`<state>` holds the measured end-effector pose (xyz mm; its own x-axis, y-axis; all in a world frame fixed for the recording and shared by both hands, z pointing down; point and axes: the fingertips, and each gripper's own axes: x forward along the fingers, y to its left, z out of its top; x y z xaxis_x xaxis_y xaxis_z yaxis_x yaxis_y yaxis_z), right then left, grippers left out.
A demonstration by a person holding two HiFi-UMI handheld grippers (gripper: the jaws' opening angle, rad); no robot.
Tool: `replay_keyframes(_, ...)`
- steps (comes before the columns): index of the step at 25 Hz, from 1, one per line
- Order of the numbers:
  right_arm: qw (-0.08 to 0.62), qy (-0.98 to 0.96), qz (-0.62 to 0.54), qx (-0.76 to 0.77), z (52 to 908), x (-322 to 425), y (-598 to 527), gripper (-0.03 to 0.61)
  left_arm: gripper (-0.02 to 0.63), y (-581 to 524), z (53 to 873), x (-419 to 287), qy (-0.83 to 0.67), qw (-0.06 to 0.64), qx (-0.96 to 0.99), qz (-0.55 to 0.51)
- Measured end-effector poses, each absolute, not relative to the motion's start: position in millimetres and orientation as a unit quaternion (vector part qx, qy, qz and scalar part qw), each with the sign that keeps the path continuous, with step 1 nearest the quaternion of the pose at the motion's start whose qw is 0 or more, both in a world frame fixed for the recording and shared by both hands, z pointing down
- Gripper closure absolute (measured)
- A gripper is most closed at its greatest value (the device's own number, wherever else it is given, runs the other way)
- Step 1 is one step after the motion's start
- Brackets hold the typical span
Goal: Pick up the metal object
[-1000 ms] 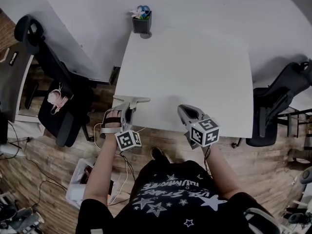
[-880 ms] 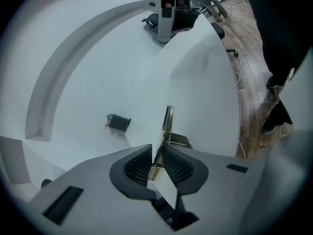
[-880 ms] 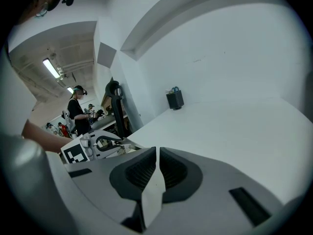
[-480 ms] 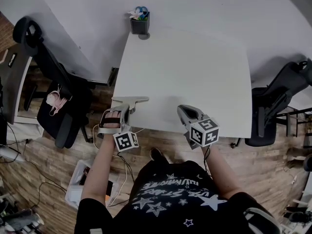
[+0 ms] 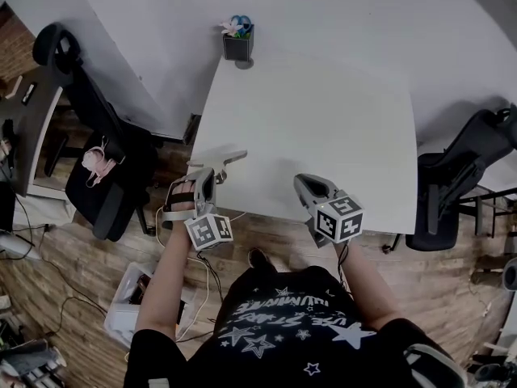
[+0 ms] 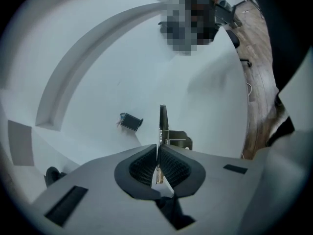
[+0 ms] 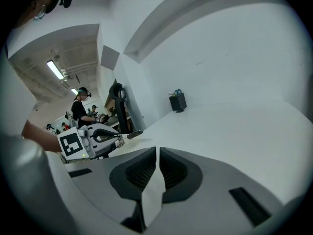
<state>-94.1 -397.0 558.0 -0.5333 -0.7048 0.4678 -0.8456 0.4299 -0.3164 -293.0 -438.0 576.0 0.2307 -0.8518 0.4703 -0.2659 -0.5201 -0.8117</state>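
The metal object (image 5: 233, 157) is a thin flat bracket. It is held a little above the near left corner of the white table (image 5: 323, 120). My left gripper (image 5: 212, 170) has just been closing and is now shut on it. In the left gripper view the pads (image 6: 146, 163) press on the bracket's edge, and the metal object (image 6: 163, 119) sticks out ahead of my left gripper (image 6: 157, 148). My right gripper (image 5: 304, 181) rests at the table's near edge, shut with nothing in it. In the right gripper view my right gripper (image 7: 157, 153) faces the table, with the left gripper (image 7: 115, 137) and the metal object (image 7: 135, 133) off to its left.
A small dark pot with flowers (image 5: 237, 40) stands at the table's far left corner, also seen as the pot (image 6: 131, 122) and the pot (image 7: 177, 102). Black office chairs flank the table, one chair (image 5: 89, 136) left and one chair (image 5: 456, 180) right. A box (image 5: 133, 301) lies on the wooden floor.
The left gripper's jaws closed on the metal object, which lay on the table corner, and lifted it slightly. The right gripper stayed still.
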Motion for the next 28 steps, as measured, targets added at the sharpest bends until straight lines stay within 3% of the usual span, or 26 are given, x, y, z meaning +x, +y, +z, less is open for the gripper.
replay_keyframes(21,0.118,-0.888,0.223,0.386,508.7,-67.3,-355.6,0.523,0.586,-345.1,489.5,-262.7,0.584,0.000,-0.761,-0.281)
replay_keyframes(28,0.108,-0.902,0.219,0.357,501.6,-45.4,-323.9,0.523,0.588,-296.2,483.8,-240.6,0.623,-0.059,-0.745,-0.230)
